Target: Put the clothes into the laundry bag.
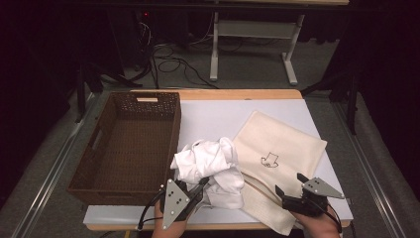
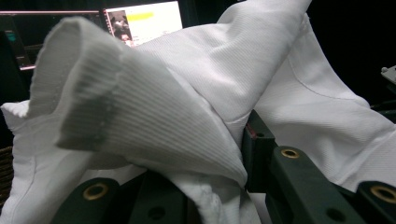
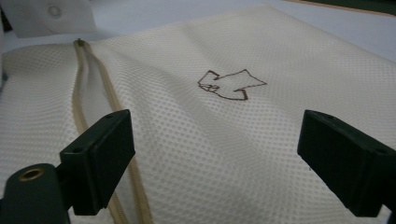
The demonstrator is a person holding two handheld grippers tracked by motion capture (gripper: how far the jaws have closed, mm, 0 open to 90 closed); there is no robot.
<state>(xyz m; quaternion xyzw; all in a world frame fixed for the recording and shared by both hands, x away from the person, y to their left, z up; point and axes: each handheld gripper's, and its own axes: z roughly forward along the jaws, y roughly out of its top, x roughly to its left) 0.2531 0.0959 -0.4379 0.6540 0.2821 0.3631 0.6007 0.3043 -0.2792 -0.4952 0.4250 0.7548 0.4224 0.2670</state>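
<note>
Left gripper view: left tool (image 2: 205, 186) pinches white garment (image 2: 187, 93).

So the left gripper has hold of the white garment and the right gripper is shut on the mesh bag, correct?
Not quite. The right gripper is open: the right gripper view shows its jaws spread wide above the mesh bag, gripping nothing. The left gripper does have the white garment between its jaws.

A lab: dark drapes, floor cables (image 1: 173, 62), lit monitor (image 2: 142, 21) (recording rig).
</note>
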